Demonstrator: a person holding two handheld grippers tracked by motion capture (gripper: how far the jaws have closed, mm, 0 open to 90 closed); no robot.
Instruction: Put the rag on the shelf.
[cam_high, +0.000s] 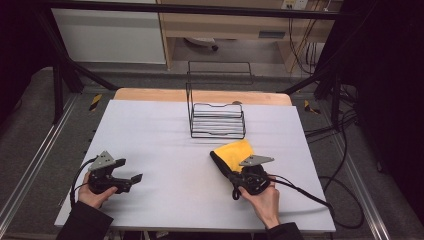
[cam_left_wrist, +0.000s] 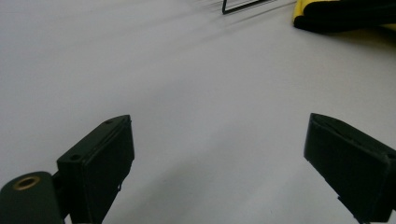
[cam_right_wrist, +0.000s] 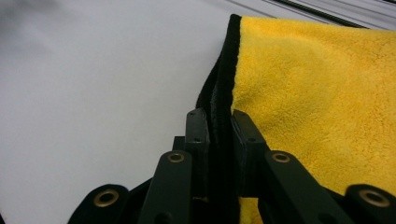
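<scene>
**Cloth pinched at its hem, rack ahead**

At the left of the worktop (cam_high: 150, 130) we had the left gripper (cam_high: 131, 178) resting low, its jaws standing wide with nothing between them; in the left gripper view only bare white surface lay between the two pads. It was well apart from everything else.

Moving right, the wire rack (cam_high: 216, 120) stood toward the far middle of the worktop, empty as far as we could see, with its tall back frame rising behind the low front rim.

Just nearer than the rack and a little to its right lay the cloth (cam_high: 235, 151), yellow with a black hem, folded and partly lifted off the surface. The right gripper (cam_high: 226, 170) held it: in the right gripper view the jaws were drawn narrow and clamped on the black hem (cam_right_wrist: 223, 116), with the yellow pile spreading off to one side.

We judged the cloth was bound for the rack, and the risks followed from the grip. The jaws bit only the thin hem, near one corner, so the fabric could slide out if we swung it quickly. The free bulk hung loose and could drag on the worktop, unfold, or catch on the rack's front wires. The rack looked light, so a snagged cloth might shove or tip it. With the left jaws idle and far off, nothing steadied the rack or the loose end.
</scene>
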